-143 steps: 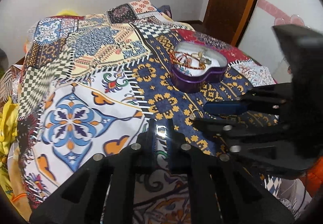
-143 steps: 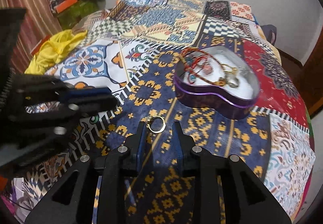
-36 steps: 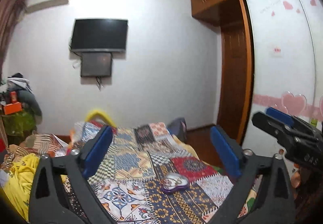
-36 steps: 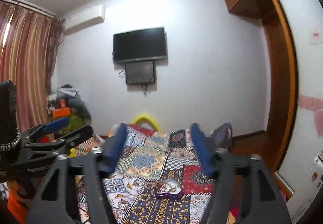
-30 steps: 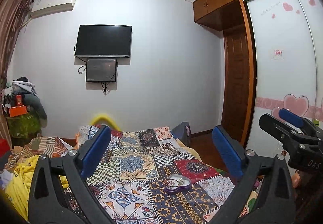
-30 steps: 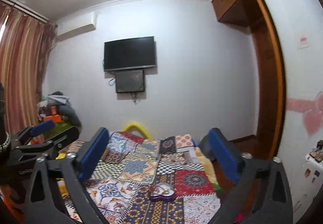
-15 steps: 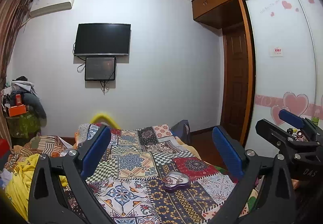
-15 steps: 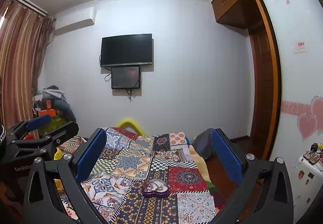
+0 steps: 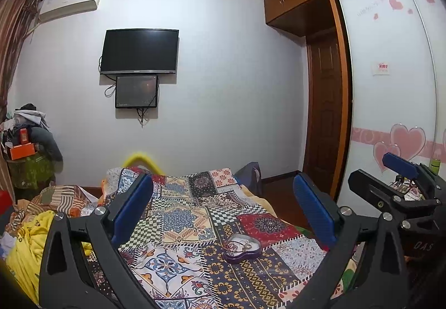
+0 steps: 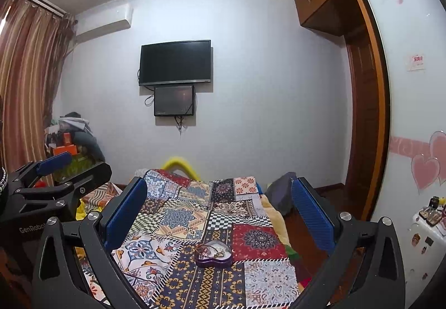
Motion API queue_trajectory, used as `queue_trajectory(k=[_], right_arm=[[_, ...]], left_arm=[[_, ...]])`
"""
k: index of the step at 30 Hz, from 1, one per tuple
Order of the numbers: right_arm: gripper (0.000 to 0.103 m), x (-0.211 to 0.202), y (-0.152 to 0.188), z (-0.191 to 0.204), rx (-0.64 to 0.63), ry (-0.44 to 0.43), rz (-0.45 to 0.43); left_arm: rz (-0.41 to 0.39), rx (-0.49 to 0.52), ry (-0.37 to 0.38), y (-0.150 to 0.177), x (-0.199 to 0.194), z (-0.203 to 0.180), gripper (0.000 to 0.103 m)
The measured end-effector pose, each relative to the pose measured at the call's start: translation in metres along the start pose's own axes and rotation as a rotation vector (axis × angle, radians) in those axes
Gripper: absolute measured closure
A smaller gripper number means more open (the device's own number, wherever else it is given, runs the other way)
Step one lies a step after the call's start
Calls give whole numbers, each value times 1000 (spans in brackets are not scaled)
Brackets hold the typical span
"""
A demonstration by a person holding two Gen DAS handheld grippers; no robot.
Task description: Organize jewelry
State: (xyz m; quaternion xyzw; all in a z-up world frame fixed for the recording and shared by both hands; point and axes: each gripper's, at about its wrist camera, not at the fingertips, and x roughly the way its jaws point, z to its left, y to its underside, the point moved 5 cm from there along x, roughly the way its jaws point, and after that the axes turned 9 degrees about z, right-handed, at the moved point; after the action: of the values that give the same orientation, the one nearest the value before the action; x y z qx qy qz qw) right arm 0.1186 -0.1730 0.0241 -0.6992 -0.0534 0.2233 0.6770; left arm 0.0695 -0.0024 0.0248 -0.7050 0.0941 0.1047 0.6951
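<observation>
Your left gripper [image 9: 223, 214] has its blue-padded fingers [image 9: 131, 210] spread wide and holds nothing; your right gripper [image 10: 218, 214] is just as wide and just as bare. Both are raised well clear of the bed [image 10: 256, 272]. The purple heart-shaped tin [image 9: 242, 248] sits on the patchwork quilt [image 9: 178, 221], at about 5 o'clock between the left fingers and near 6 o'clock between the right ones, with tangled jewelry [image 10: 213, 249] lying inside it. At 12 o'clock a television [image 10: 175, 62] hangs on the far wall.
</observation>
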Motion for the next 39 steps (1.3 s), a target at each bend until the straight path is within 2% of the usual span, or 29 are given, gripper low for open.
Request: queue_trajectory(k=[39], right_arm=[[0, 2, -2, -6, 4, 28, 13]], left_arm=[[31, -47, 33, 3, 12, 7, 0]])
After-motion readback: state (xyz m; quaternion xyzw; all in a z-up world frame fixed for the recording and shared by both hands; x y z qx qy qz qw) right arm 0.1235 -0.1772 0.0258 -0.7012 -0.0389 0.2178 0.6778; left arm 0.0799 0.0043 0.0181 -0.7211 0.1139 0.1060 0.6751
